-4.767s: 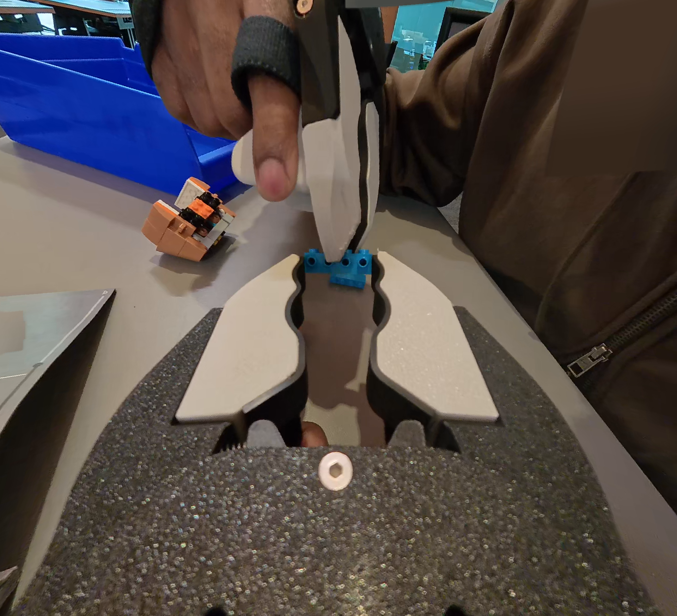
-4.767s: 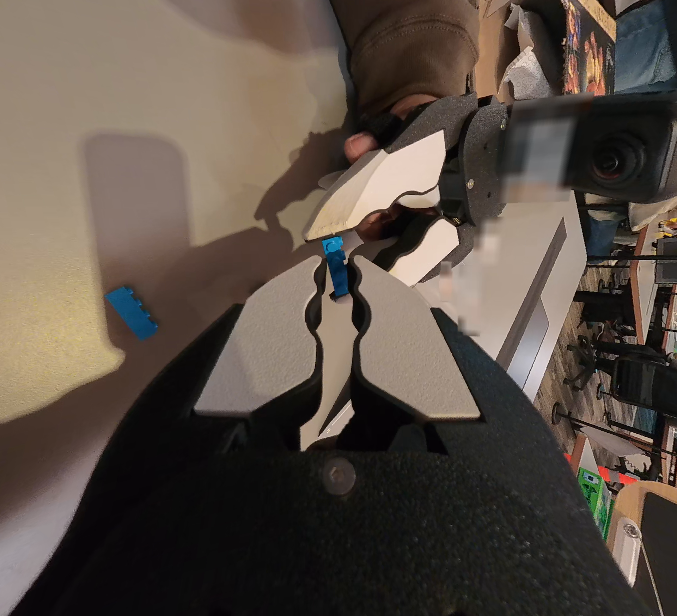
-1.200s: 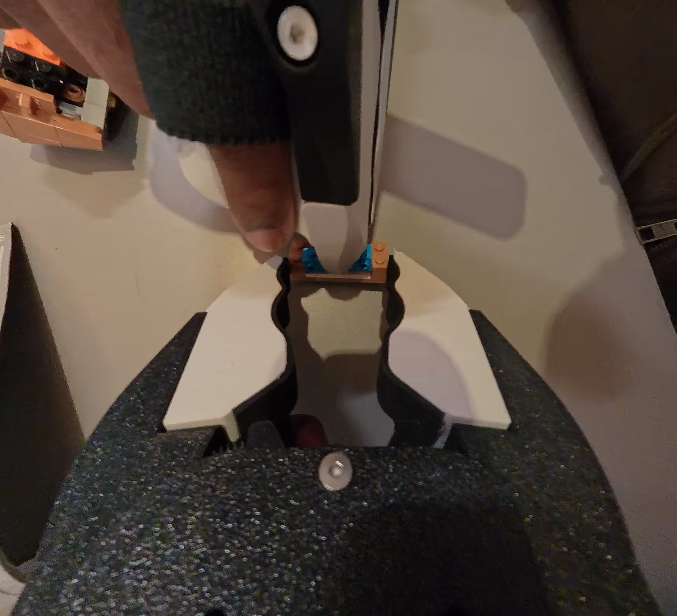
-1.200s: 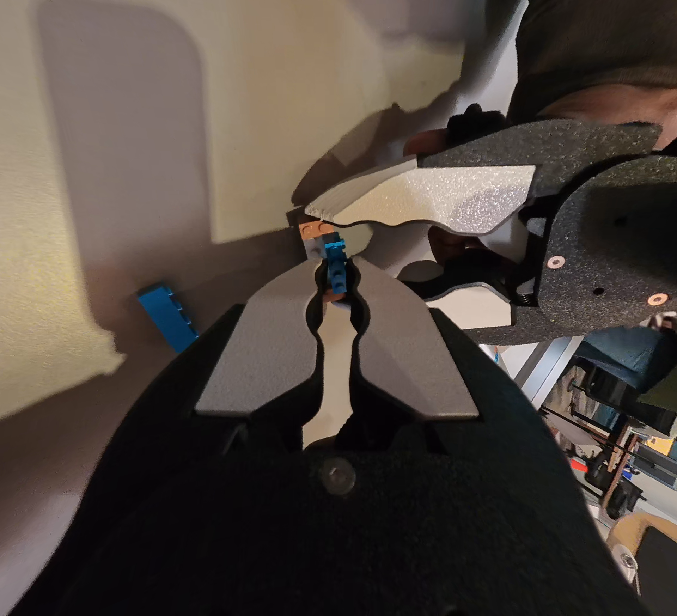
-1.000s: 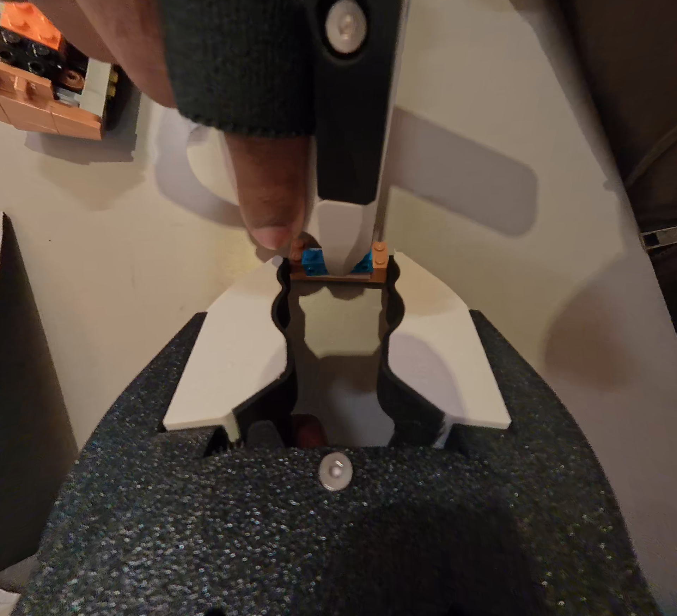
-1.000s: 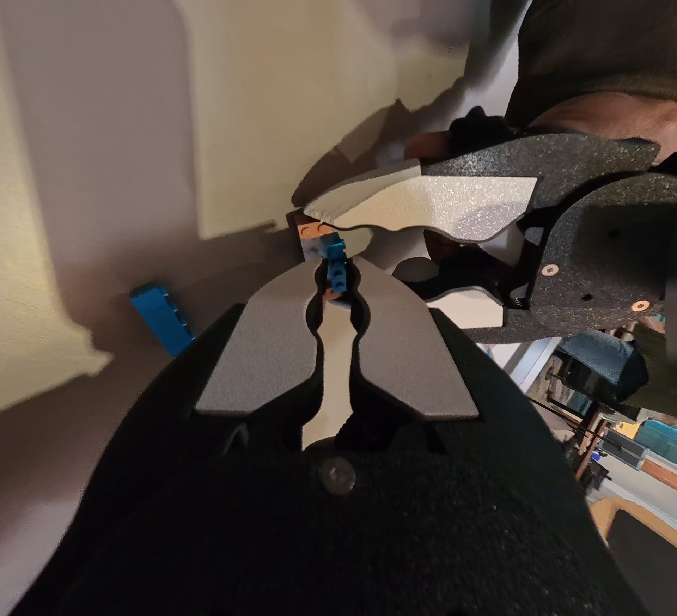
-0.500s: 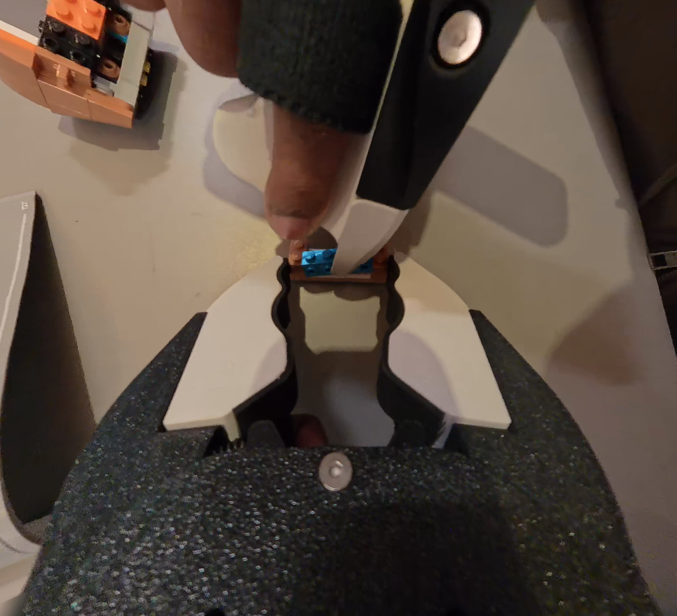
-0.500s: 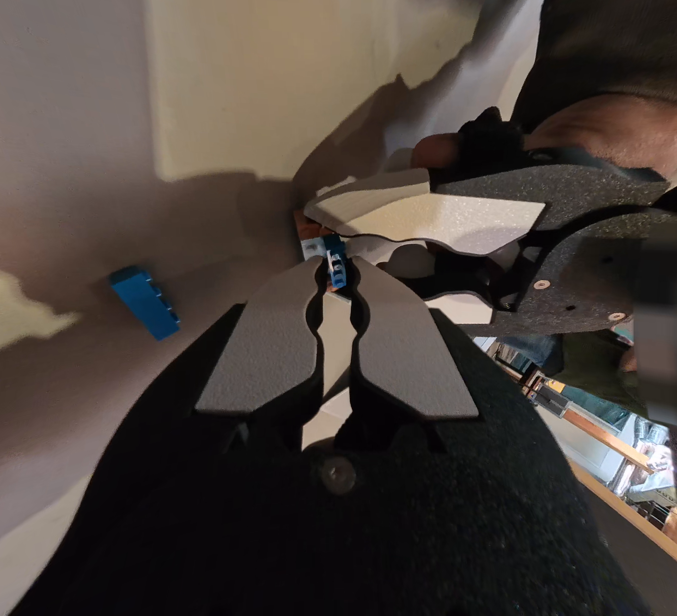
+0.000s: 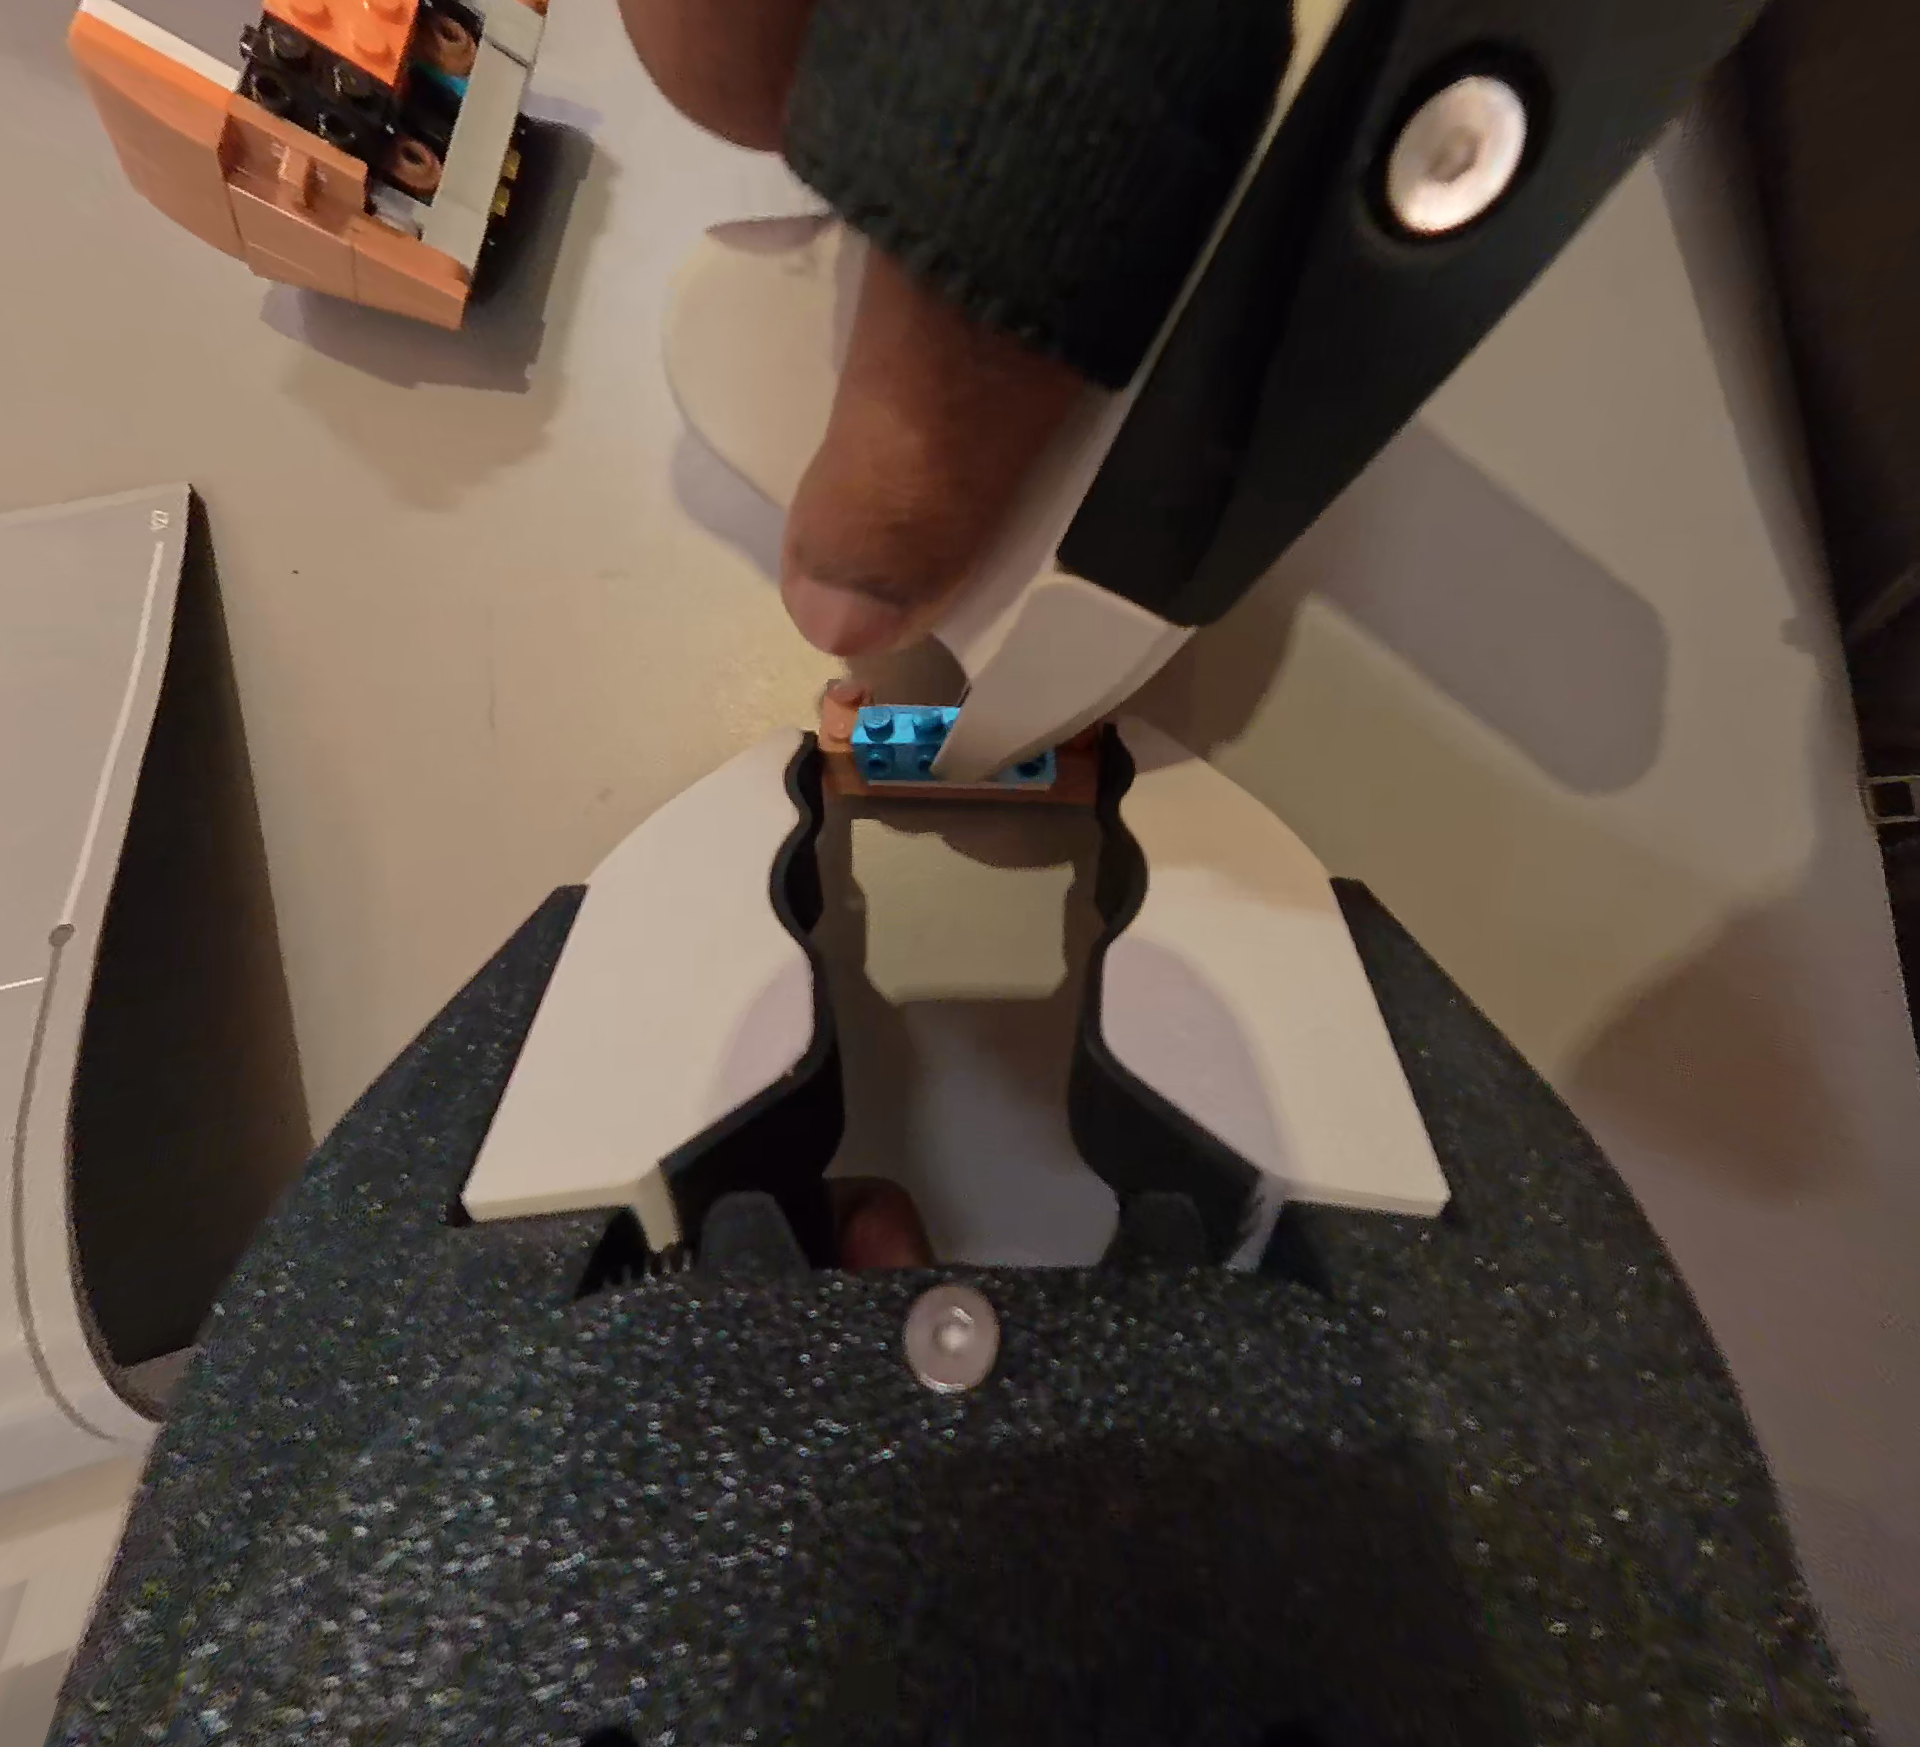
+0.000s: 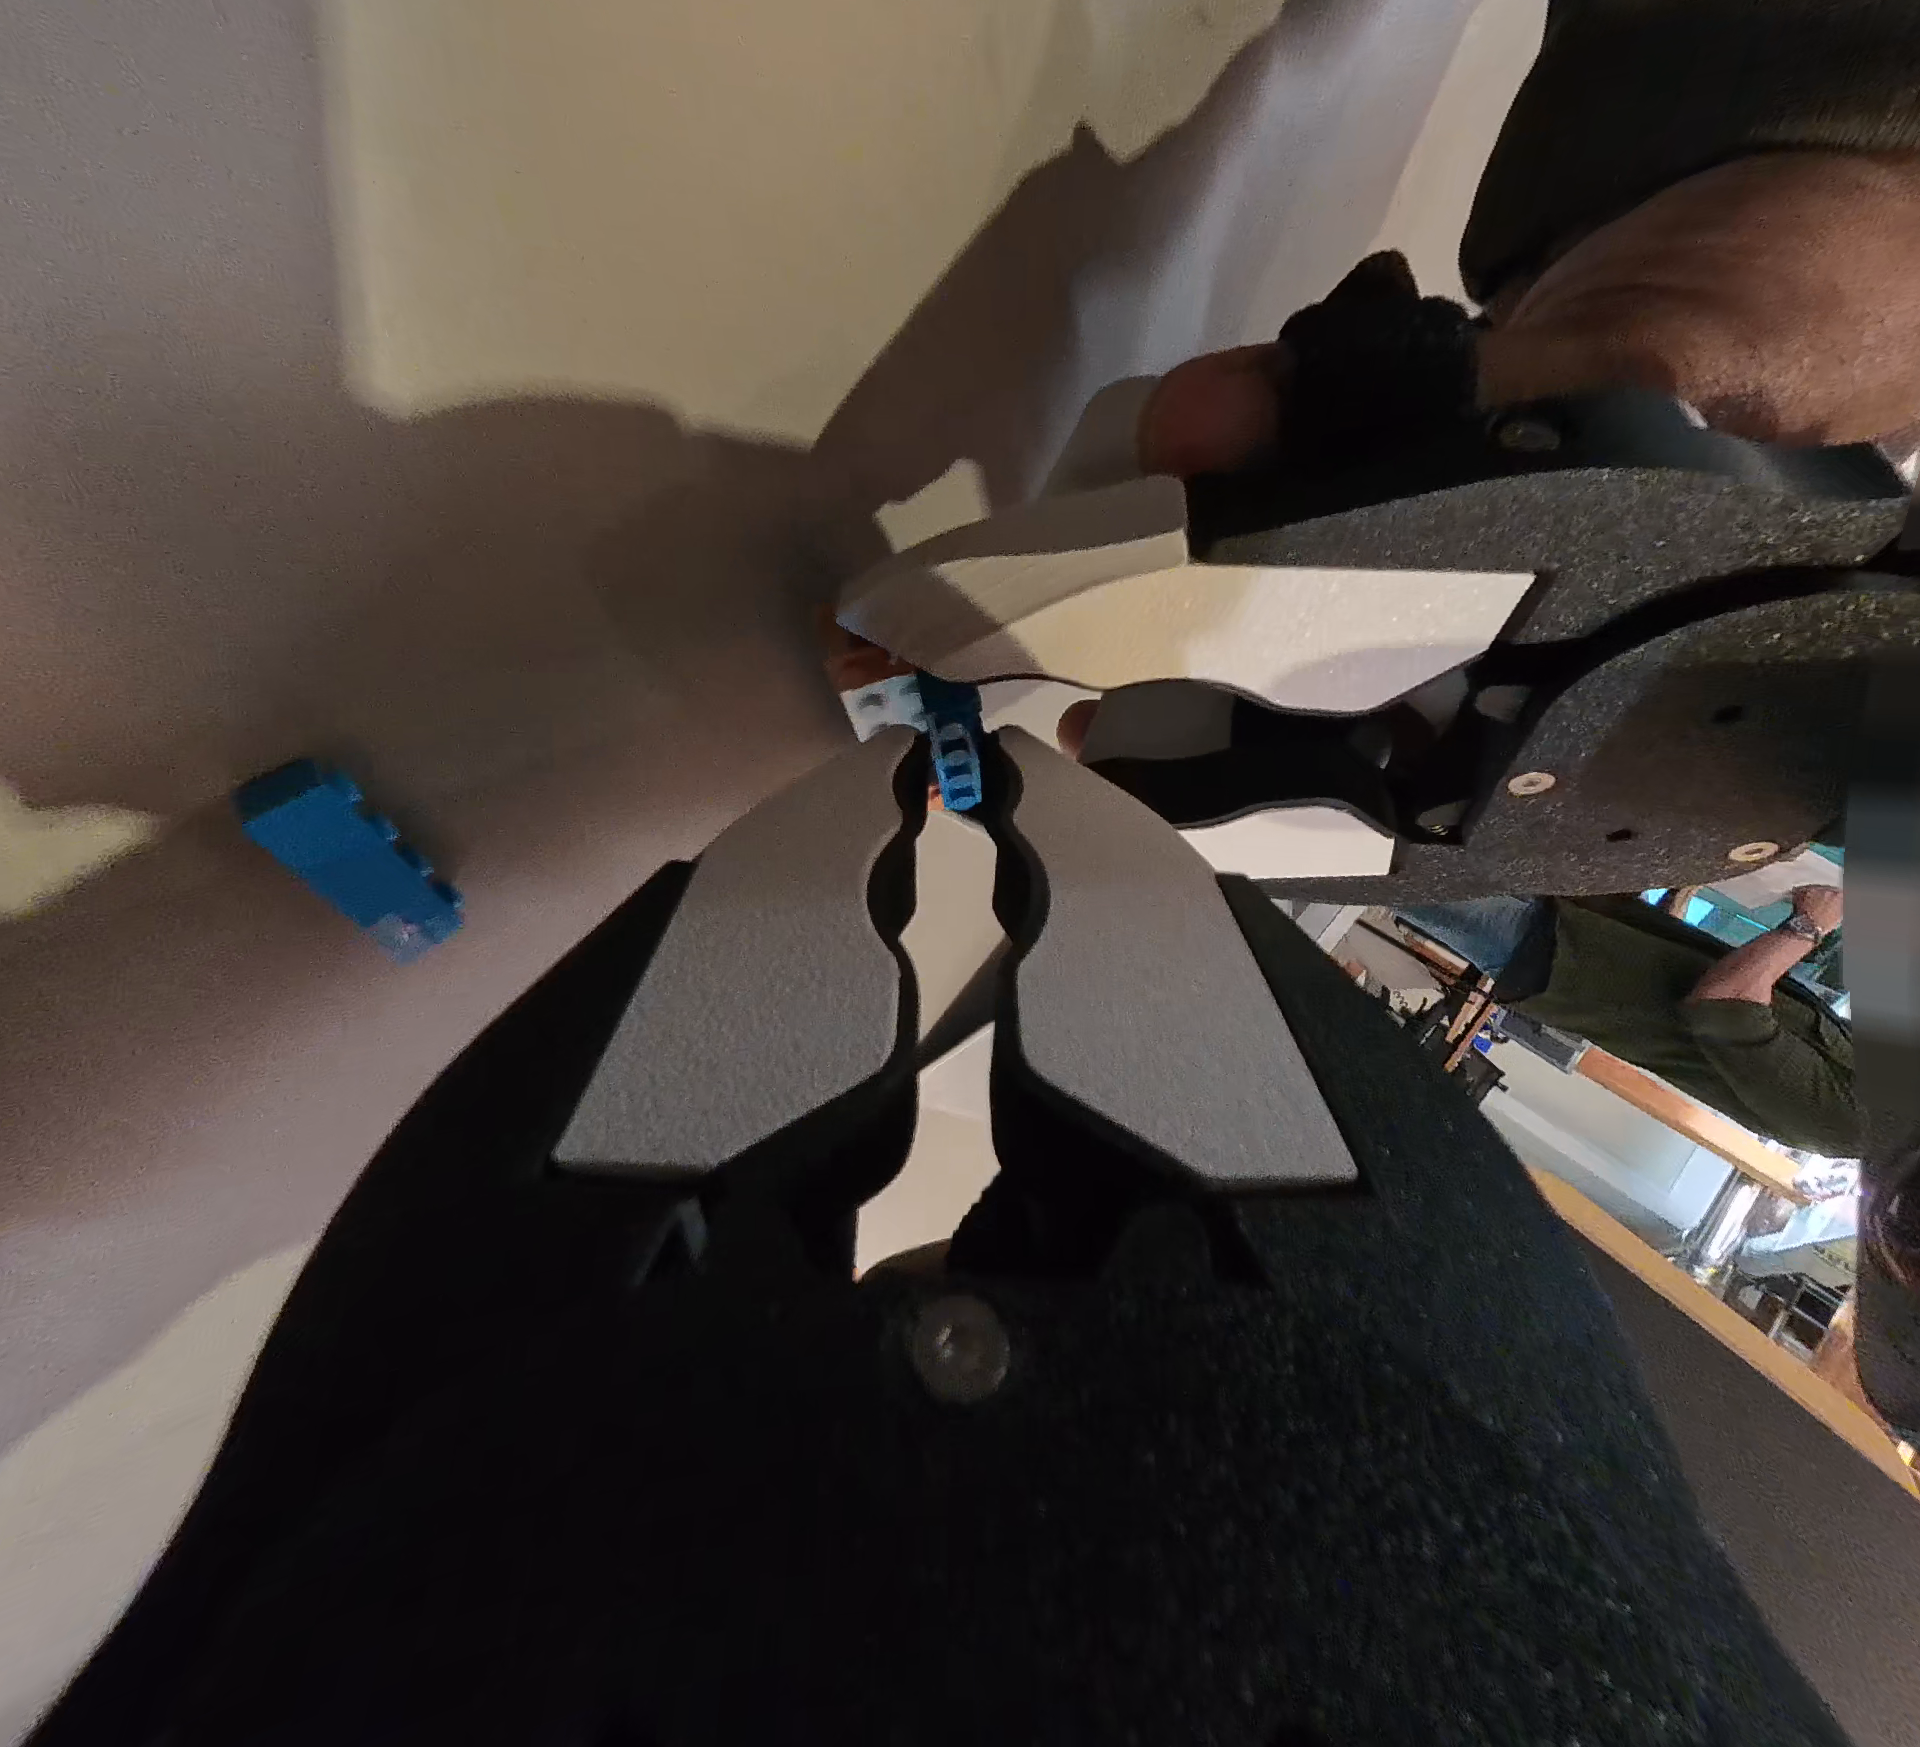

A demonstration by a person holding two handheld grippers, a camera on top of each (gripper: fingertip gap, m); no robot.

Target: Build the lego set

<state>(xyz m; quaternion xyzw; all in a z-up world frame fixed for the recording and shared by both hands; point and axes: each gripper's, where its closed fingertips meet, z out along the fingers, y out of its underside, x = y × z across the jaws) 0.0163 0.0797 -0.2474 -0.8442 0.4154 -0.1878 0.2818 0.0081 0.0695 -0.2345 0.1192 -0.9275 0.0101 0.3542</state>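
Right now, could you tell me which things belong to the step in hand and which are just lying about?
In hand: brown plate in the left gripper; light-blue piece in the right gripper.

Lying about: part-built orange-and-black model; loose blue brick; grey sheet.

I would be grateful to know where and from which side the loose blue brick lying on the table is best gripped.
Grip the loose blue brick across its two long flat sides, coming down from above. It lies alone on the table with studs along one long edge, so I would close on the smooth long faces at mid-length; the short ends seem to give less to hold.
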